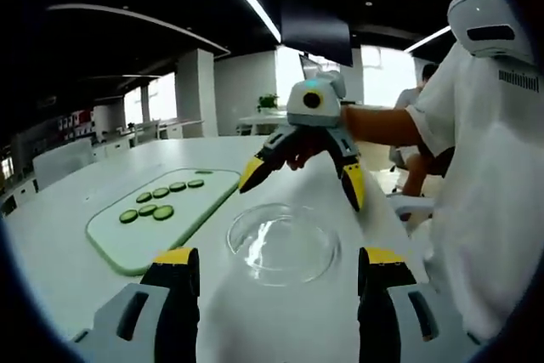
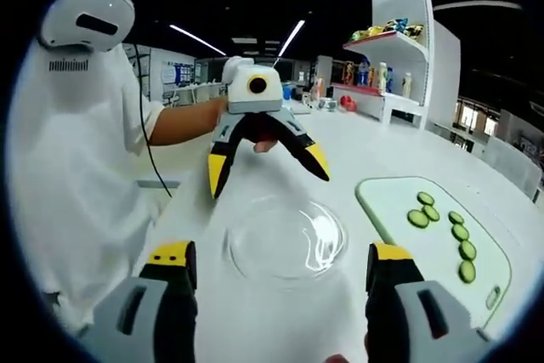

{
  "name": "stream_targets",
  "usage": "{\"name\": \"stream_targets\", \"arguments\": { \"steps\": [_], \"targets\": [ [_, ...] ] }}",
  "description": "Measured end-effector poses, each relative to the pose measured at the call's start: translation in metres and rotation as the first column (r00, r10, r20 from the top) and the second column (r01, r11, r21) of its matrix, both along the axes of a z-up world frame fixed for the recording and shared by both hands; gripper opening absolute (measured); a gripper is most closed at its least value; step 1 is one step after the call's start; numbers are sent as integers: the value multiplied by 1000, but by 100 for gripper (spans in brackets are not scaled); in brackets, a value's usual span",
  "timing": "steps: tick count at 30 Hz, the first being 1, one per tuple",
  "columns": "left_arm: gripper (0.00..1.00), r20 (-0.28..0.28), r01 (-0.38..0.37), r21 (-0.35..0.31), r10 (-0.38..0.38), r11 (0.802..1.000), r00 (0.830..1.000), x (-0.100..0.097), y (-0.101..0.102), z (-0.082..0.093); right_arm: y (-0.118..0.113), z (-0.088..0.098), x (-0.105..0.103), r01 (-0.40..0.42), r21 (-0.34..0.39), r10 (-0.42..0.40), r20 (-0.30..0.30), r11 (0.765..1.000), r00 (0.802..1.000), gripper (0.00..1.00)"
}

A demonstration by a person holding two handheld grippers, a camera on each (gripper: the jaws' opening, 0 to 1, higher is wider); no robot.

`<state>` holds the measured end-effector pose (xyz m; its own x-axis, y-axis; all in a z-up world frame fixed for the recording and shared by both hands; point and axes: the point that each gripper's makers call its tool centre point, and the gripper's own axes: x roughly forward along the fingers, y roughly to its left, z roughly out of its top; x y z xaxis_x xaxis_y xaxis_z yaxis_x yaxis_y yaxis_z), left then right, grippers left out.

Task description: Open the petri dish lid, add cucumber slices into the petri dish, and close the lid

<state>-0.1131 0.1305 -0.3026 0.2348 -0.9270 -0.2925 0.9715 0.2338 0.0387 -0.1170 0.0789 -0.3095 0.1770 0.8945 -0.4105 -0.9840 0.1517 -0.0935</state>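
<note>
I hold both grippers, left [image 2: 265,163] and right [image 1: 304,178], jaws spread, flanking the lidded dish [image 1: 283,244], ready to lift its lid.

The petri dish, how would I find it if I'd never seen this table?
Start at the white table, then find the pale green board holding cucumber slices. Beside it sits the petri dish. It's the one round, clear glass thing, shiny and see-through, with nothing green inside.
</note>
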Motion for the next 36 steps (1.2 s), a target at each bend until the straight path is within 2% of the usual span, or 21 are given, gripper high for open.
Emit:
{"name": "stream_targets", "arguments": {
  "steps": [9,14,27,36],
  "targets": [
    [76,-15,26,2,-26,1000,1000,5,-7,-9,8,-7,5,-14,-9,14,-10,1000,1000,82],
    [76,-14,43,25,-42,999,999,5,-12,-14,13,-12,6,-24,-17,24,-17,1000,1000,82],
    [74,3,72,41,-72,997,997,7,-22,-18,21,-20,8,-39,-29,38,-31,999,999,81],
    [74,-8,91,45,-90,995,996,5,-27,-24,25,-23,8,-50,-30,49,-36,998,998,81]
  ]
}}
